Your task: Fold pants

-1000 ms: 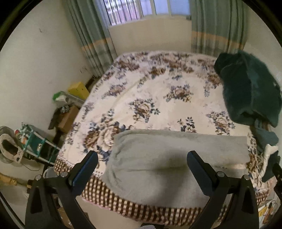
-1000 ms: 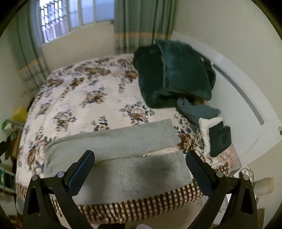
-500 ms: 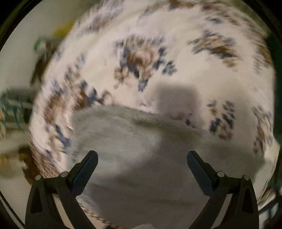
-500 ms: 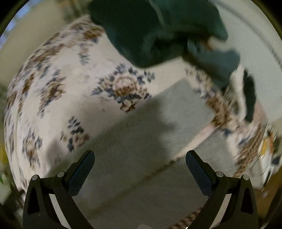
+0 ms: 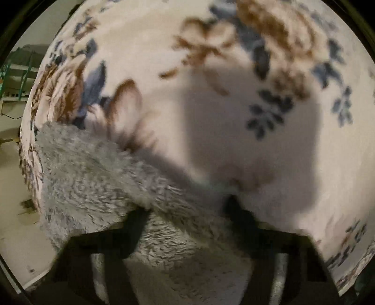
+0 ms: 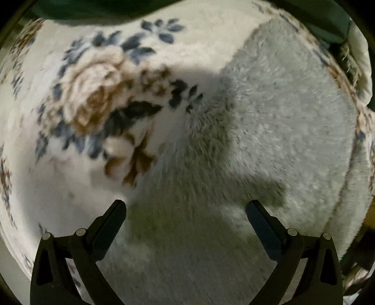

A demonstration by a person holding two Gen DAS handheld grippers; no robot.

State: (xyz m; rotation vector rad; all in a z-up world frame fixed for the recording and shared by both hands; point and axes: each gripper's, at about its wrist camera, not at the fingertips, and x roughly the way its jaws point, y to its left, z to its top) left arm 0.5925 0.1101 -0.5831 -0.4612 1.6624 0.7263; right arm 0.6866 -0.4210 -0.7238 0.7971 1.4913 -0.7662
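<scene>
Grey, shaggy fleece fills the near half of both views: the pants (image 5: 98, 187) lie flat on a bed, their pile long, matted and clumped. Under them is a bedspread (image 5: 222, 131), plush and cream-coloured, printed with large brown roses and blue leaves; blur softens the pattern.

Seen from the left wrist, the left gripper (image 5: 187, 211) is down in the pile at the far edge of the pants. Its jaws have just been closing, and a bunched ridge of fleece sits between the dark fingers (image 5: 136, 225) and partly hides them. Both pads seem sunk into the fleece, gripping that fold. Far left, past the bed's edge, stand a green rack (image 5: 16, 70) and pale floor.

From the right wrist, the right gripper (image 6: 185, 211) hangs with its jaws wide apart, pads clear of the fleece below. A dark green blanket (image 6: 98, 11) crosses the far edge, with a white fringed cloth (image 6: 361, 61) at far right.
</scene>
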